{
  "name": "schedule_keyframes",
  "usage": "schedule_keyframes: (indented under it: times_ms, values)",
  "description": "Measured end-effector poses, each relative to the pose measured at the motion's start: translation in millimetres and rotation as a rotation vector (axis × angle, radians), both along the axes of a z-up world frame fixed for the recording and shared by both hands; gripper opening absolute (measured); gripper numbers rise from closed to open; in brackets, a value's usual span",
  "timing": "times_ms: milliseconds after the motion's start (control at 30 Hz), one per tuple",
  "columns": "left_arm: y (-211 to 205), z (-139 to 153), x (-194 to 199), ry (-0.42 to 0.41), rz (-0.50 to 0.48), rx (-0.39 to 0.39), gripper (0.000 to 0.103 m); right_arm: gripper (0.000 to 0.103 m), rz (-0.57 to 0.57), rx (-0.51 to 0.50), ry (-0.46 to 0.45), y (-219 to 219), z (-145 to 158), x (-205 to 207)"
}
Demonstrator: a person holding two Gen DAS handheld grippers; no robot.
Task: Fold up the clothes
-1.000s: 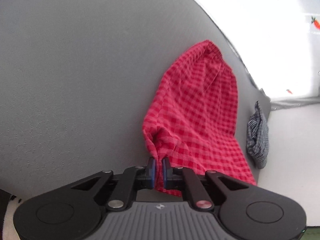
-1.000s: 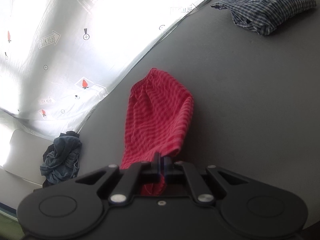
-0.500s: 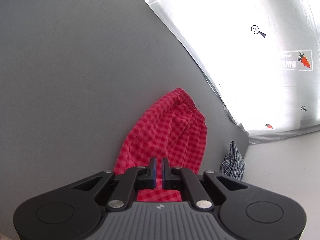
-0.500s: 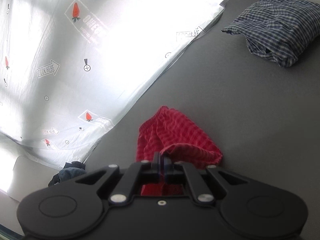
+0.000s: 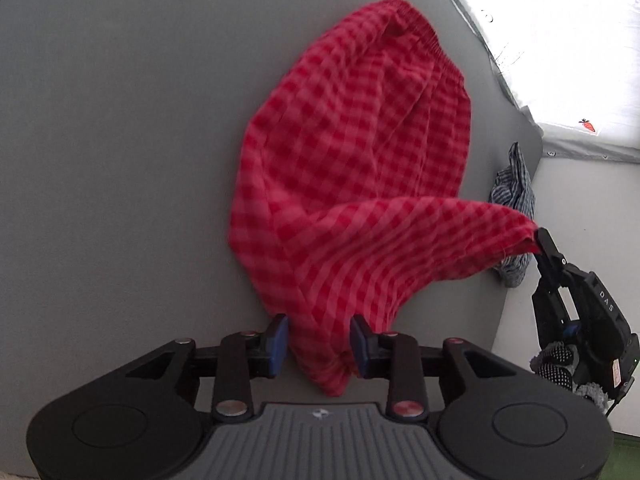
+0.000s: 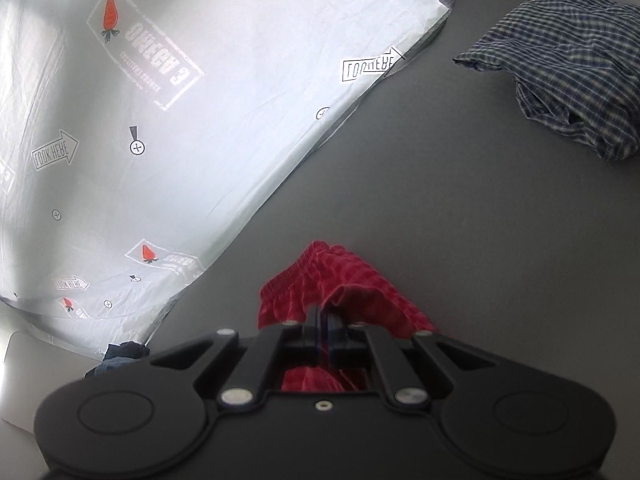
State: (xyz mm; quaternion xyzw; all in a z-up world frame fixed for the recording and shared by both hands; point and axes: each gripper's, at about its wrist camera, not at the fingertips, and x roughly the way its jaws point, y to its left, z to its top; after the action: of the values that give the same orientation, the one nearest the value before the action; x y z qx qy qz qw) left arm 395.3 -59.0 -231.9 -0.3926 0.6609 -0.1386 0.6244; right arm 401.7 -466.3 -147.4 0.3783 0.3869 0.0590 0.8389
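Ahead of my left hand-held gripper [image 5: 319, 338], the red checked shorts [image 5: 356, 152] lie partly lifted off the grey desk [image 5: 120, 140].

Their long axis runs straight away from me, elastic waistband at the far end, hem end nearest me. My left jaws stand apart with the near hem loose between the pads; my right hand-held gripper [image 5: 538, 240] is clenched on the other hem corner, holding it raised to my right. With only one corner pinched, I judge the loose side could sag or slide and skew the fold. Beyond, a blue plaid garment [image 6: 568, 76] lies well apart.
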Motion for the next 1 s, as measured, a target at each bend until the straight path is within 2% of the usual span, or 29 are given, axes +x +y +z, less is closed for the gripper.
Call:
schedule_keyframes:
  times_ms: [67,133,200,333,400,467,500,533,567,600,633,667,800,867,1000]
  values:
    - [1,-11,-8,0.032,0.033,-0.049,0.053,0.003,-0.001,0.001,0.019,-1,-5,-2]
    - [3,-15,-16,0.031,0.079,-0.061,0.067,0.003,-0.003,0.028,0.036,-5,-11,-7]
    - [3,-15,-23,0.009,0.104,-0.062,0.072,0.003,-0.004,0.040,0.039,-9,-14,-10]
    - [-2,-19,-30,-0.015,0.147,-0.077,0.076,0.003,-0.010,0.046,0.037,-15,-15,-19]
    - [-10,-22,-27,-0.012,0.146,-0.098,0.075,0.003,-0.021,0.060,0.038,-19,-16,-23]
    - [-21,-20,-23,-0.015,0.113,-0.088,0.074,0.003,-0.027,0.068,0.034,-21,-16,-26]
    - [-27,-19,-20,-0.017,0.089,-0.075,0.068,0.003,-0.030,0.072,0.032,-21,-16,-28]
    - [-30,-17,-19,-0.018,0.077,-0.067,0.055,0.003,-0.030,0.072,0.030,-22,-16,-29]
    - [-26,-14,-20,-0.018,0.084,-0.064,0.050,0.003,-0.030,0.069,0.029,-23,-15,-30]
    - [-23,-12,-21,-0.018,0.090,-0.062,0.037,0.003,-0.031,0.066,0.028,-24,-14,-32]
    - [-20,-10,-22,-0.017,0.097,-0.059,0.020,0.003,-0.032,0.063,0.027,-25,-13,-33]
    - [-16,-8,-23,-0.017,0.104,-0.057,0.015,0.003,-0.034,0.059,0.025,-26,-12,-35]
    - [0,2,-27,-0.015,0.142,-0.062,0.008,0.003,-0.049,0.048,0.027,-32,-5,-45]
    - [17,10,-28,-0.011,0.217,-0.140,0.007,0.003,-0.061,0.067,0.028,-34,-4,-49]
    - [49,18,-22,0.015,0.415,-0.356,0.007,0.003,-0.084,0.097,0.048,-36,-7,-43]
